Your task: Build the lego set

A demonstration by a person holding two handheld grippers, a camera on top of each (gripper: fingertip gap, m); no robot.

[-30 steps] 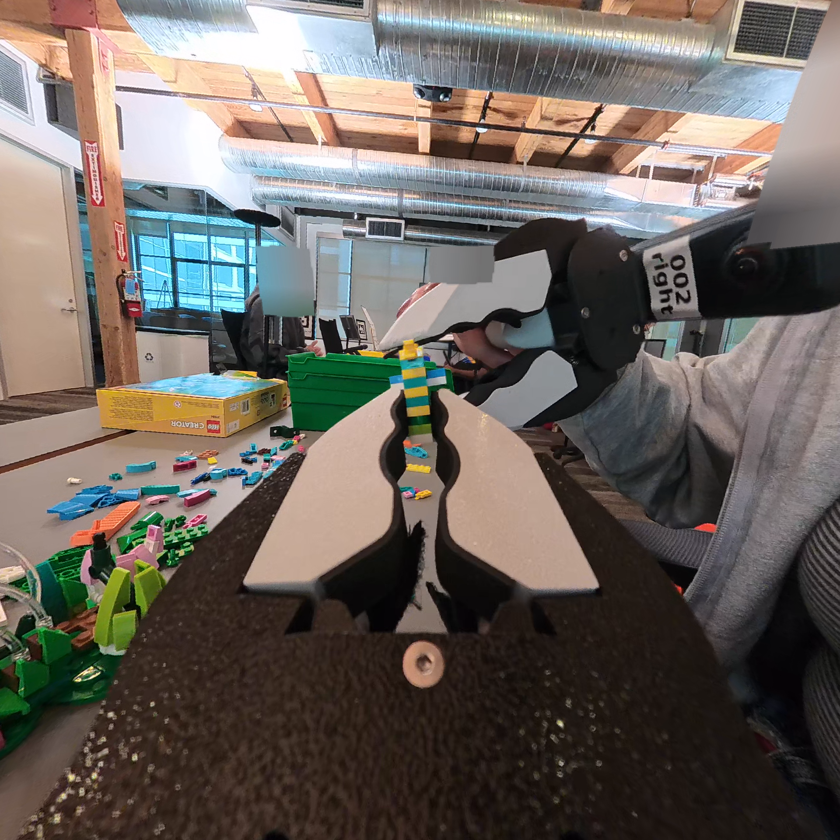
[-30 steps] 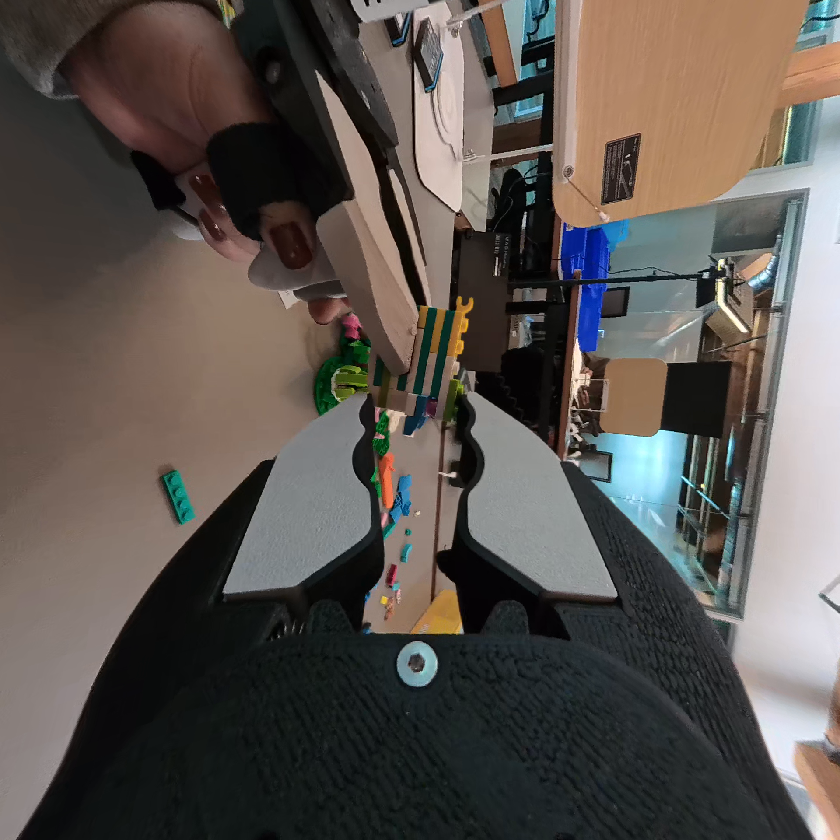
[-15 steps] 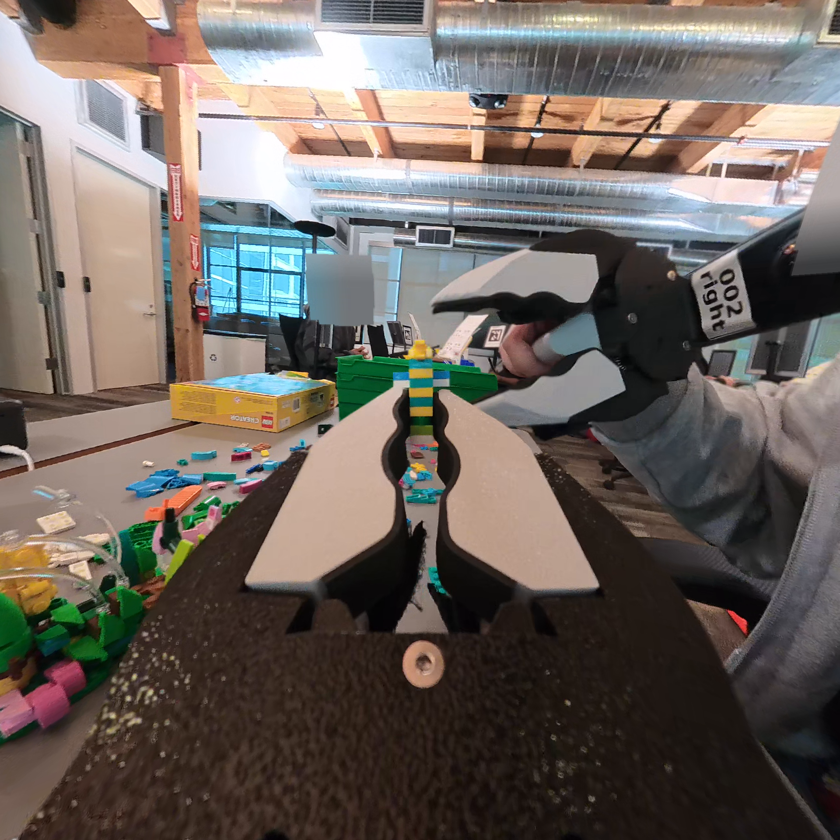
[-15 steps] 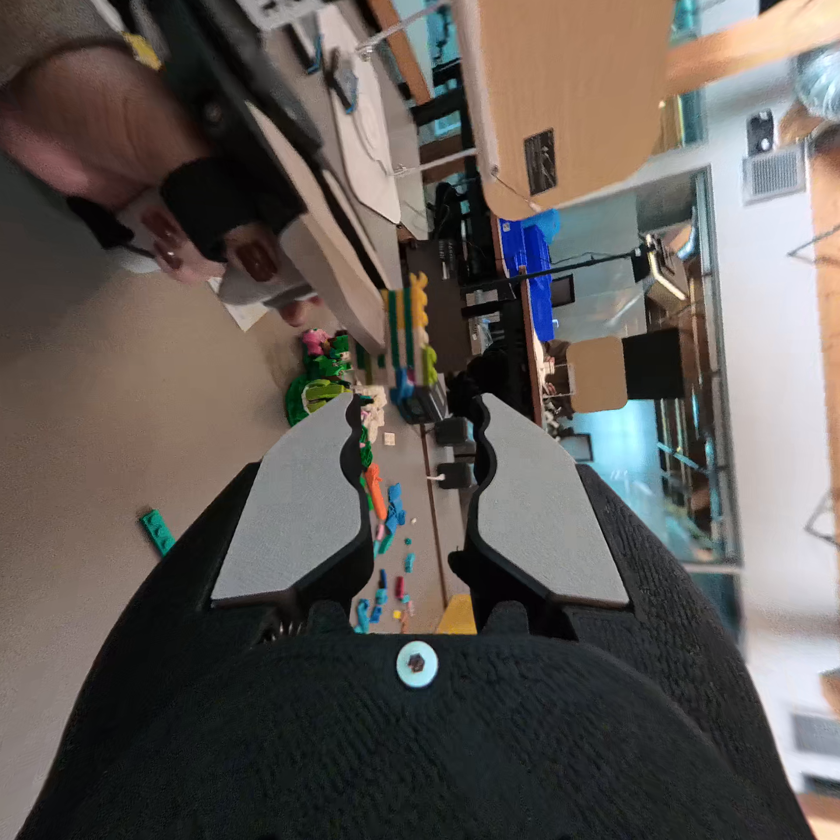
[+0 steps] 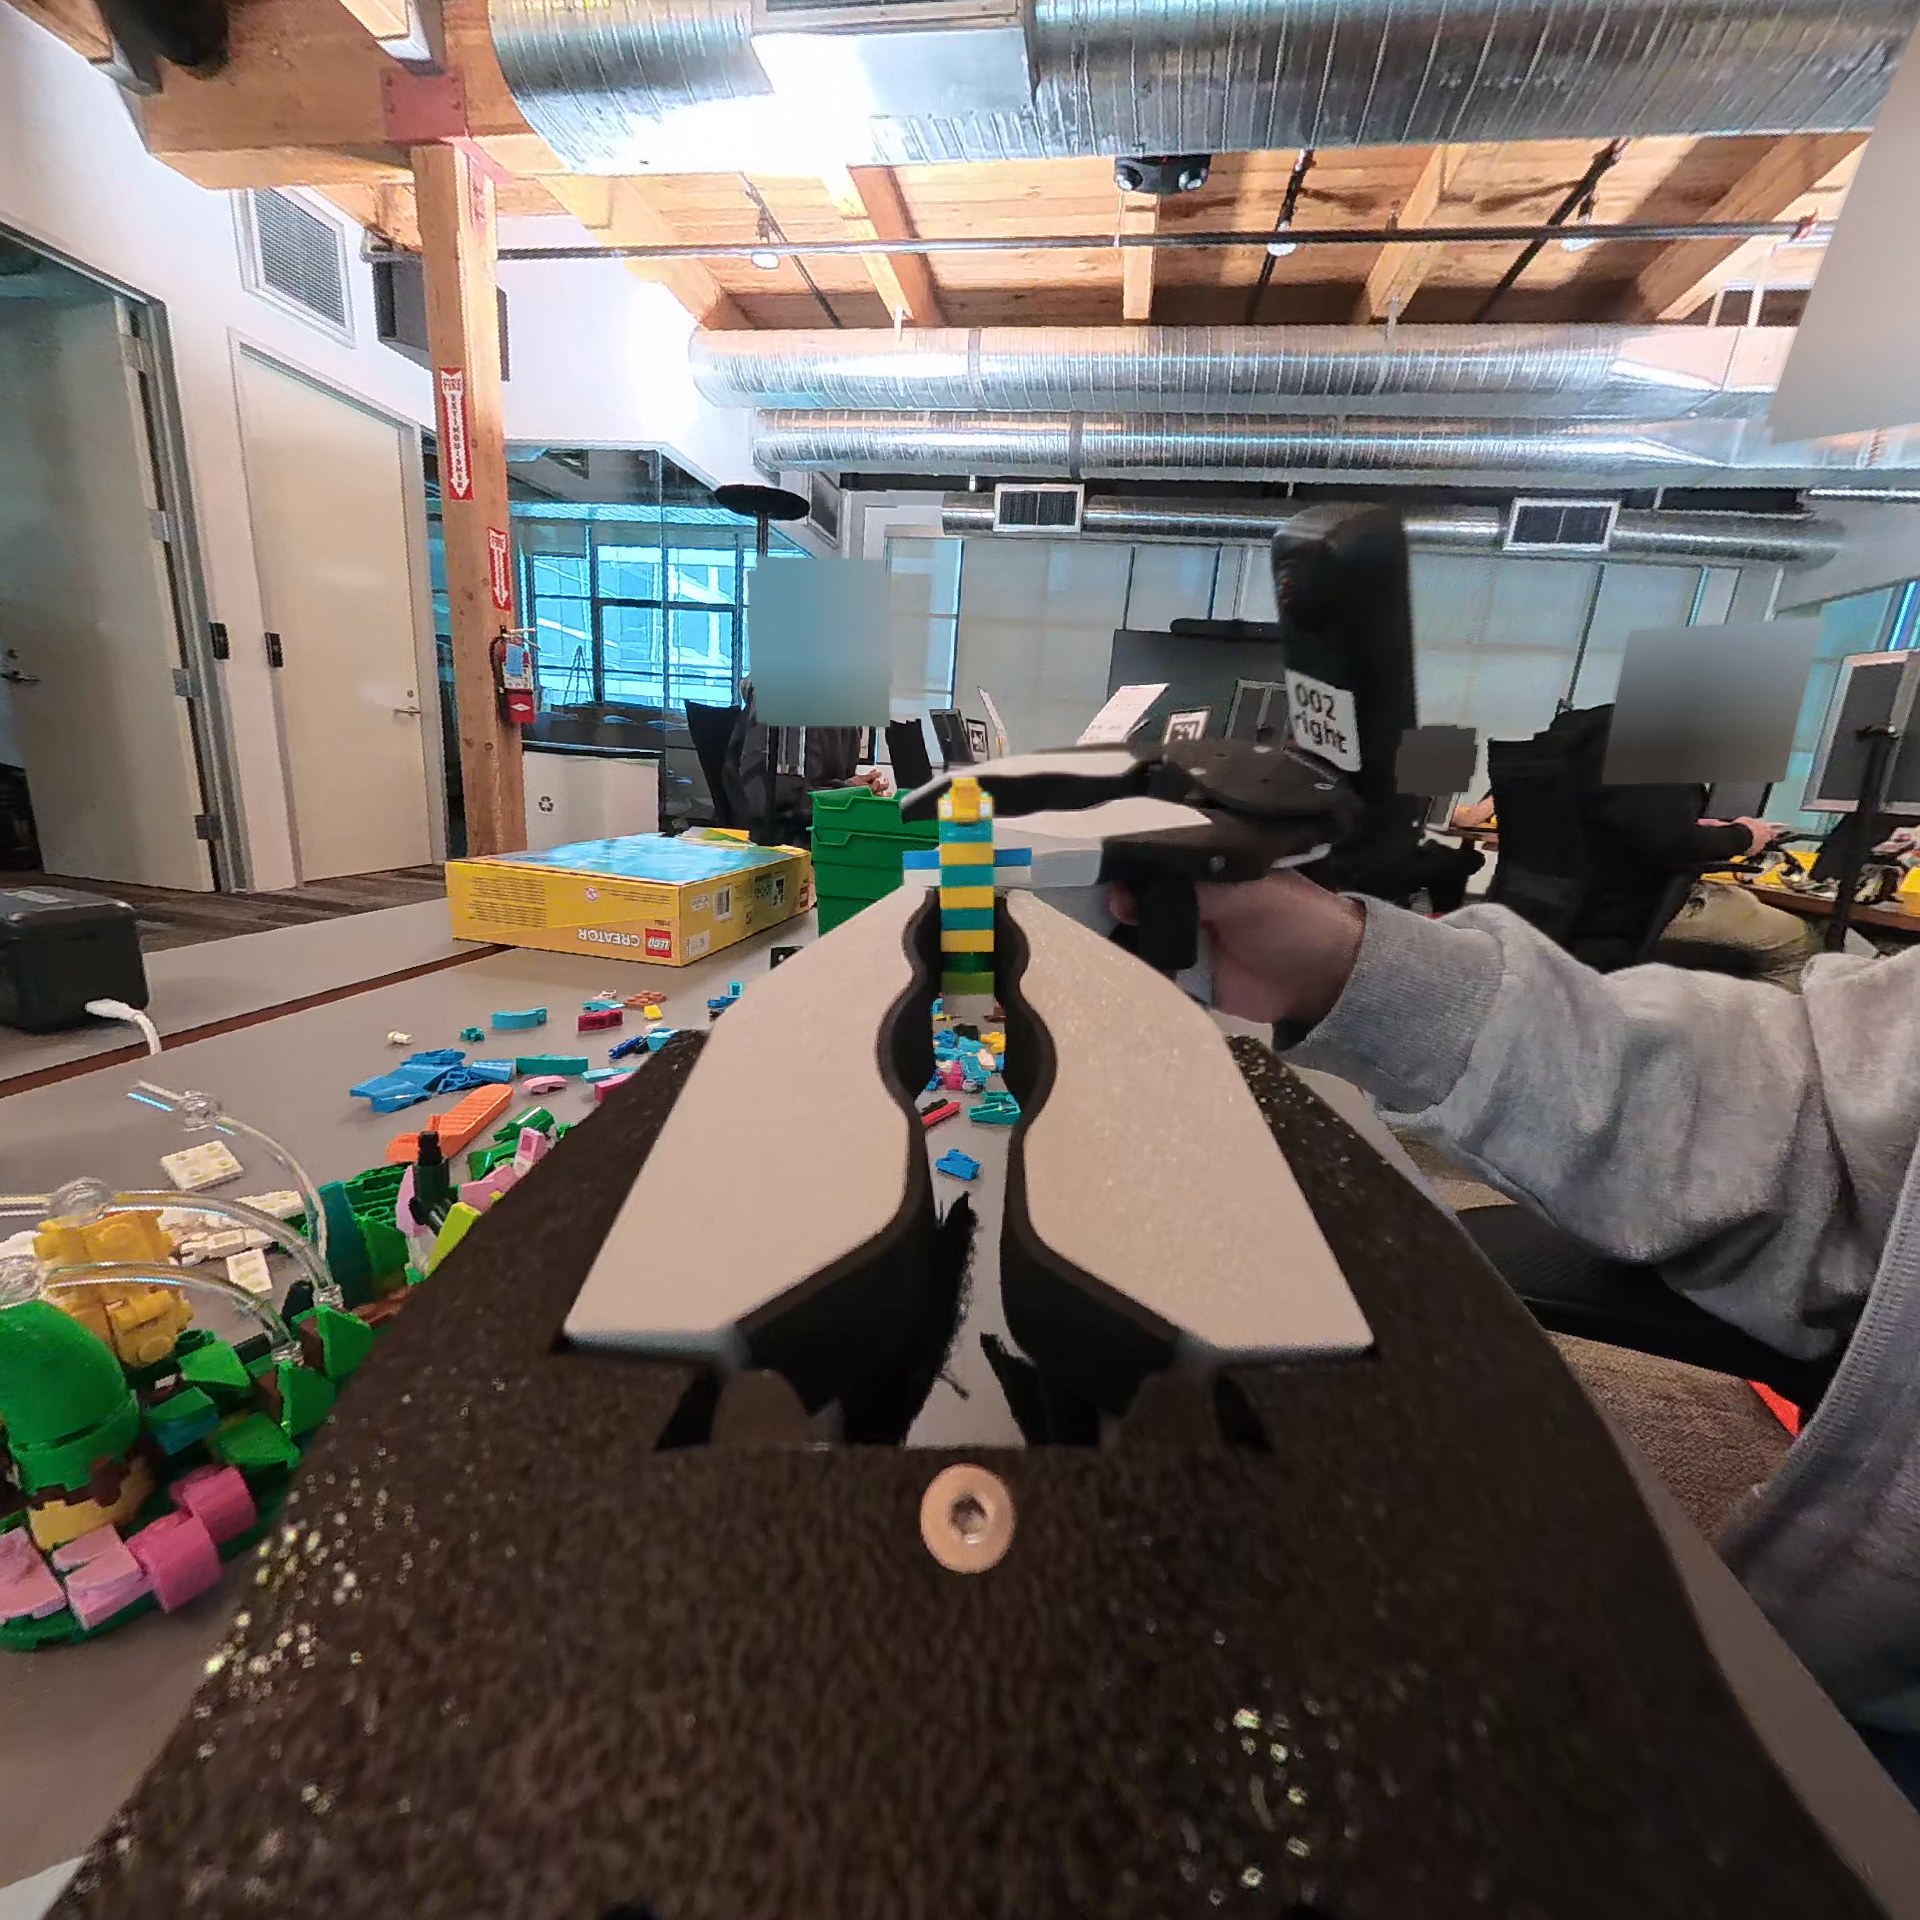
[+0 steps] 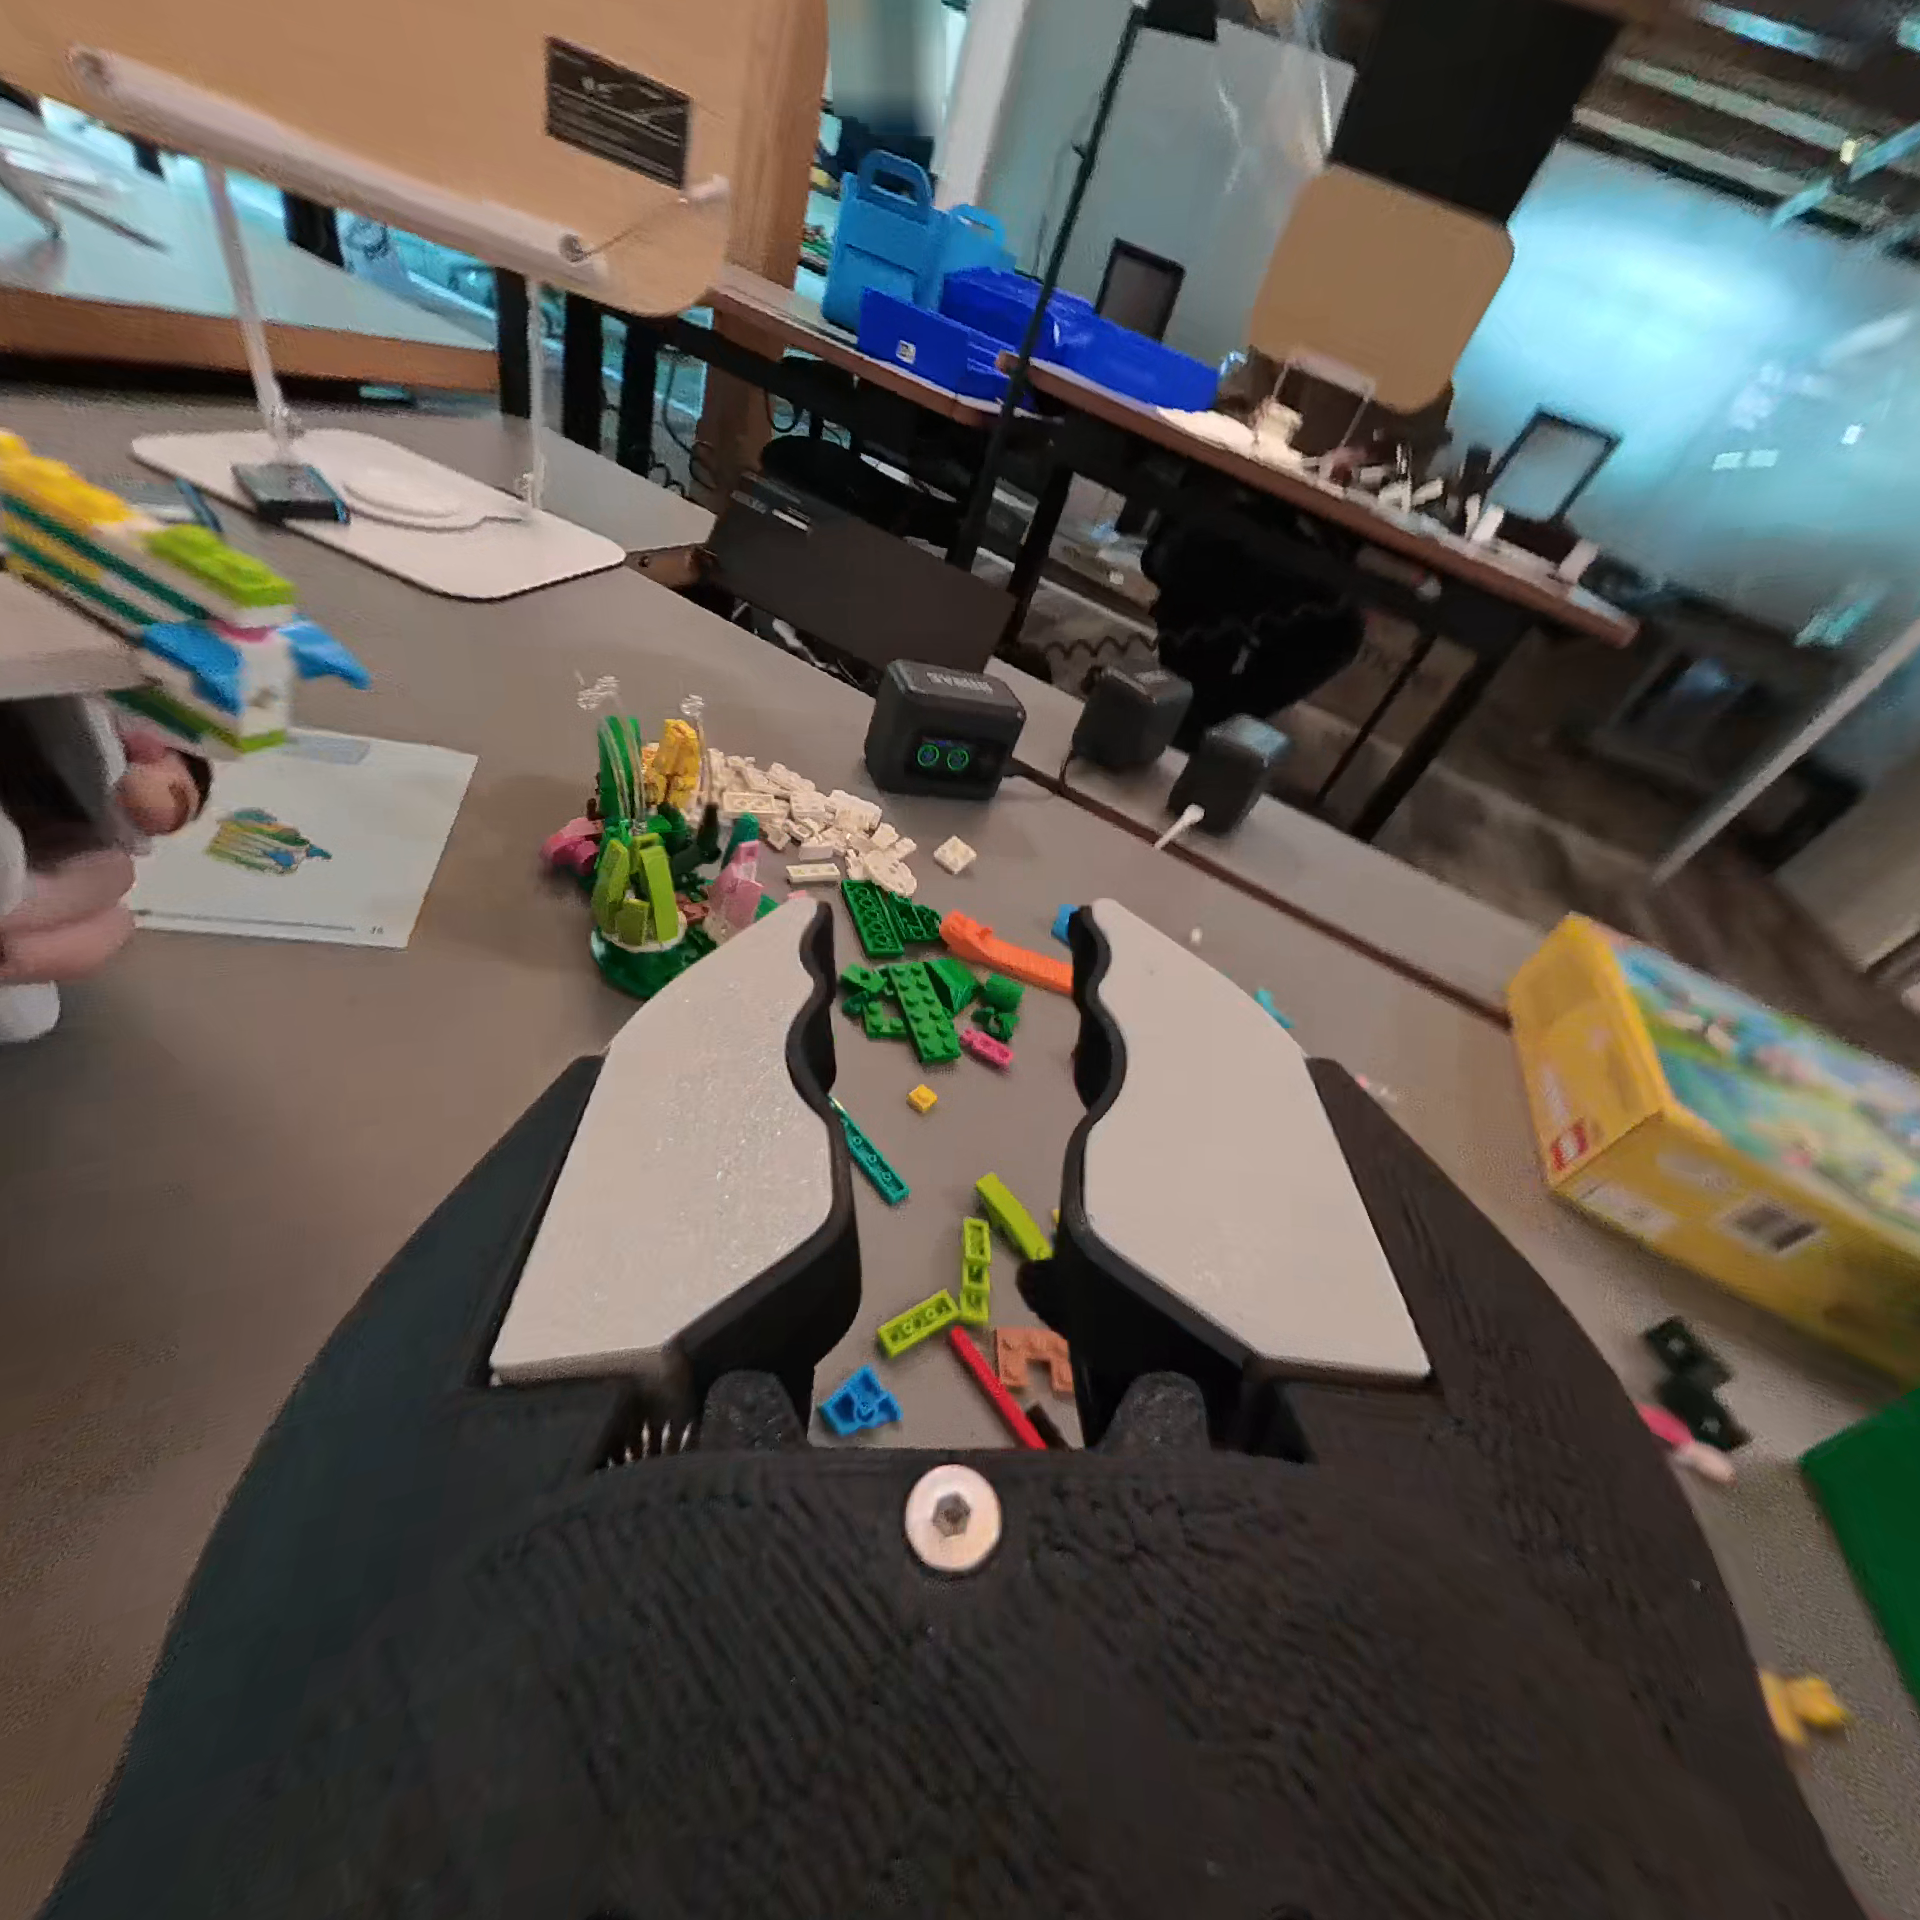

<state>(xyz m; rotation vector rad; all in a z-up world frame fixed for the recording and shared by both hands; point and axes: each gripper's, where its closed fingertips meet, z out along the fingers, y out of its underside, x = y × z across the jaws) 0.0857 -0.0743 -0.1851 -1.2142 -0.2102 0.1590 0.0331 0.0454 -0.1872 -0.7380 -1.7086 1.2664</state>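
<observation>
My left gripper is shut on a striped lego stack of yellow, teal, blue and green plates, held upright above the grey table. The stack also shows at the left edge of the right wrist view, against a left finger. My right gripper is open and empty, pointing down over loose green plates and an orange piece. In the left wrist view the right gripper sits level just behind the stack.
A green plant build with pink and yellow parts stands beside a pile of white pieces. An instruction booklet lies at the left. A yellow box is at the right, green bins behind it. Loose bricks are scattered around.
My right gripper has turned from sideways to level and swung off the stack to point at the loose pieces on the table. My left gripper still holds the stack.
</observation>
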